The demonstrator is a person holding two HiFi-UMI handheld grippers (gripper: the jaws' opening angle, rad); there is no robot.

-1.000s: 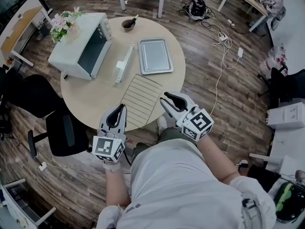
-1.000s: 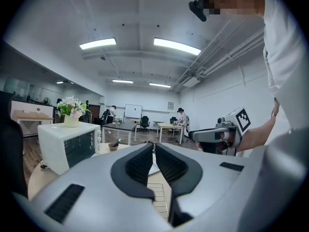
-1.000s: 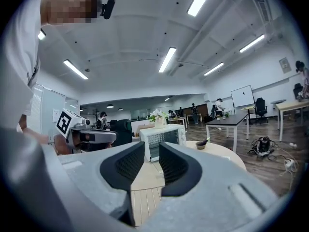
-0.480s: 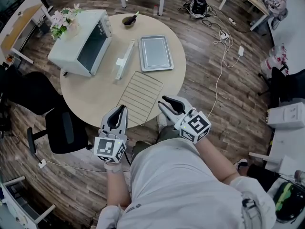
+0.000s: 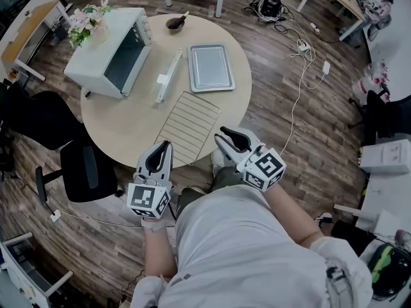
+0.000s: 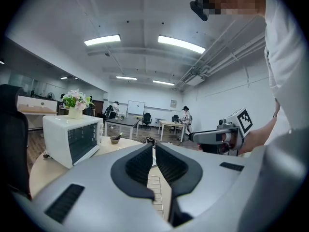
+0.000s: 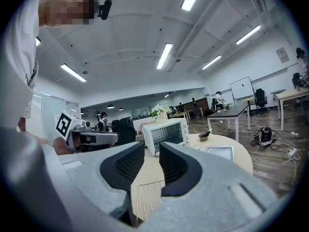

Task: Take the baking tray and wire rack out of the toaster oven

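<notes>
Both pieces look to be out. The baking tray [image 5: 209,68] lies flat on the desk [image 5: 128,124] in the upper middle of the frame. The wire rack [image 5: 192,126] lies just below it, reaching toward the desk's lower edge. The toaster oven [image 5: 109,50] sits at upper left with its door [image 5: 168,77] dropped open toward the tray.

Your left tongs [image 5: 166,145] hover at lower centre-left, jaws all but together, with nothing in them. Your right tongs [image 5: 225,133] hang just beside the rack's lower right corner, jaws a little apart and also empty.

I'd say what's left is a clean finish. Keep both tongs off the desk edge, and don't let the right one snag the rack's overhanging wires. If you want the rack fully on the desk, nudge it by its frame, not by a single wire.

Now the containers. The oven's cavity reads dark, and no shelf shows inside. The tray is bare. The small bowl [image 5: 174,24] at the top holds something dark with a utensil in it; what it is, I can't tell. Flowers [image 5: 87,23] stand on the oven's roof.
</notes>
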